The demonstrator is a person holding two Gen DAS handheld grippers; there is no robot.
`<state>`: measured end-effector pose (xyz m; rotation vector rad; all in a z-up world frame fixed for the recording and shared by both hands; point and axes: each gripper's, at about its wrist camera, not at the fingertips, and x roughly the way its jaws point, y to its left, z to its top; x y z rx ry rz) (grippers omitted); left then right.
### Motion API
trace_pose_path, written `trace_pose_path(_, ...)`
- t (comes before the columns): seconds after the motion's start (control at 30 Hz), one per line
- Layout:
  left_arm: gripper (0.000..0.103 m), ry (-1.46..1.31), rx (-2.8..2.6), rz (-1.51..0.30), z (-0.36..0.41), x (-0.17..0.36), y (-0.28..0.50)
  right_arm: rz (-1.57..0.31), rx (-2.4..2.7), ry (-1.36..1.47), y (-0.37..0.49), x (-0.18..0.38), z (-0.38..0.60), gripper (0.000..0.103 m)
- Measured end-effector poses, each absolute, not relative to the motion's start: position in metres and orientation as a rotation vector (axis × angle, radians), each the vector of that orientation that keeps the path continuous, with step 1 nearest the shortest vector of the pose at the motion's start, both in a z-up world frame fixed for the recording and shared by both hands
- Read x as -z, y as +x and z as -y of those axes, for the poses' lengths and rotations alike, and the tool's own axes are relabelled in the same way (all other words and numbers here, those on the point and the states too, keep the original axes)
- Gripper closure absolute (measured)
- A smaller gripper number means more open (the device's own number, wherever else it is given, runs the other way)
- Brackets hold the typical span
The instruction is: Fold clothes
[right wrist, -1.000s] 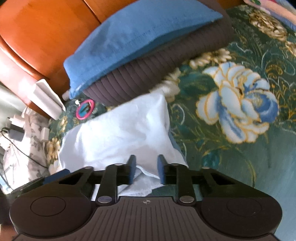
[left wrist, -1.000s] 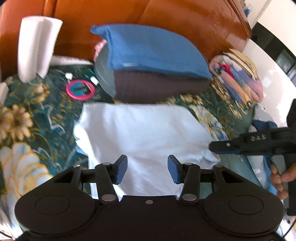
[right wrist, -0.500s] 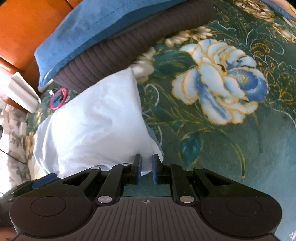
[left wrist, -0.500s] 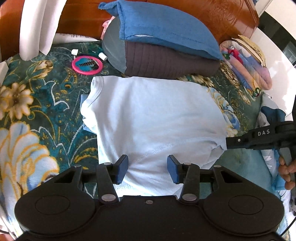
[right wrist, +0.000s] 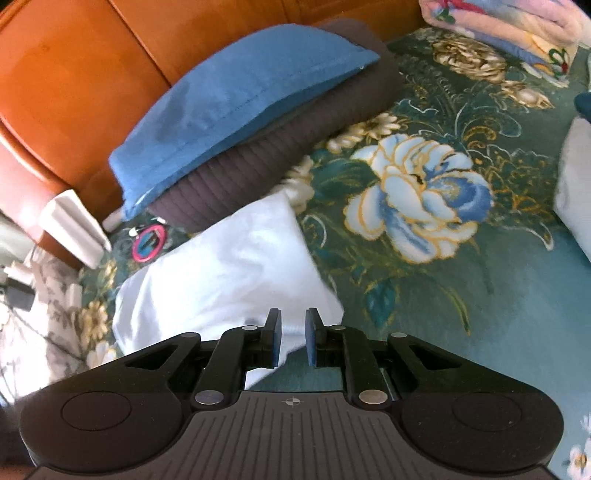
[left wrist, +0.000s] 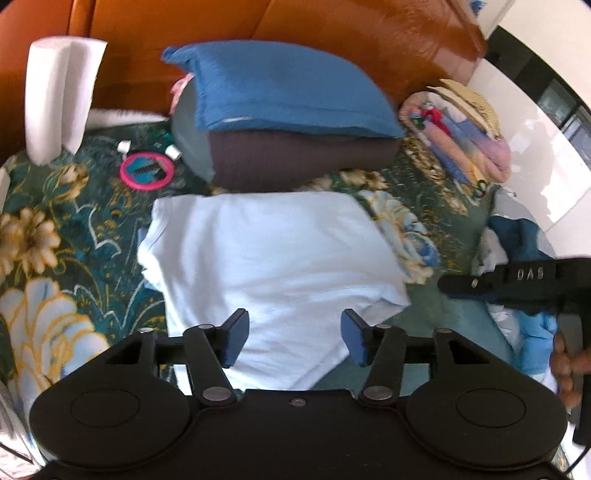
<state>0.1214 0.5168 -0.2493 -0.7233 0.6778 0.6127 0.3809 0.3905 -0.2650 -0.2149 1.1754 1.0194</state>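
Note:
A folded pale blue shirt (left wrist: 273,258) lies flat on the green flowered bedspread (left wrist: 55,229). My left gripper (left wrist: 293,328) hangs over its near edge. The jaws are opening and stand wide apart; the cloth lies under them, with no pad pressing on it. In the right wrist view the shirt (right wrist: 229,266) sits left of centre and my right gripper (right wrist: 293,332) is over its near right corner. Those jaws are opening too, with a narrow gap and nothing pinched. In the left wrist view the right gripper (left wrist: 448,286) floats clear of the shirt's right edge.
A blue pillow (left wrist: 288,96) lies on a brown one (left wrist: 295,162) against the wooden headboard (left wrist: 332,26). A pink ring (left wrist: 147,171) and a white foam block (left wrist: 59,96) are at the far left. A folded quilt (left wrist: 461,136) and loose clothes (left wrist: 517,240) lie at the right, by a hand (left wrist: 565,365).
The left jaws have spread wider and that gripper has drawn back from the shirt. The right gripper has let the shirt's corner go, parted slightly and moved off to the right.

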Motion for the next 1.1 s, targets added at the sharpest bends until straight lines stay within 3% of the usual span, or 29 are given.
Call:
trace_pose_path(0.1,0.029,-0.710,-0.591,-0.661,-0.506,0.235,0.121,-1.161,-0.994,-0.190,0.366,0.251,-0.369,0.074)
trace_pose_path(0.23,0.018,-0.704,-0.580,-0.628,-0.487,0.216,0.116,-1.127,-0.982,-0.193,0.349,0.232,-0.338,0.068)
trace_pose_path(0.4,0.010,-0.662,-0.576,-0.613,-0.452,0.197,0.108,-1.099,-0.971,-0.160,0.330,0.213,-0.292,0.052)
trace_pose_path(0.47,0.006,-0.642,-0.561,-0.621,-0.435,0.191,0.106,-1.091,-0.964,-0.151,0.320,0.207,-0.269,0.051)
trace_pose_path(0.53,0.006,-0.621,-0.542,-0.630,-0.416,0.185,0.103,-1.084,-0.945,-0.142,0.310,0.202,-0.245,0.046)
trace_pose_path(0.57,0.006,-0.609,-0.534,-0.634,-0.406,0.181,0.101,-1.080,-0.938,-0.136,0.305,0.200,-0.234,0.036)
trace_pose_path(0.6,0.005,-0.597,-0.527,-0.637,-0.395,0.178,0.099,-1.073,-0.936,-0.126,0.300,0.198,-0.222,0.033)
trace_pose_path(0.93,0.003,-0.486,-0.420,-0.670,-0.292,0.151,0.087,-1.019,-0.847,-0.046,0.245,0.171,-0.092,0.025)
trace_pose_path(1.1,0.002,-0.426,-0.359,-0.685,-0.242,0.138,0.083,-0.976,-0.778,0.000,0.218,0.159,-0.029,0.015)
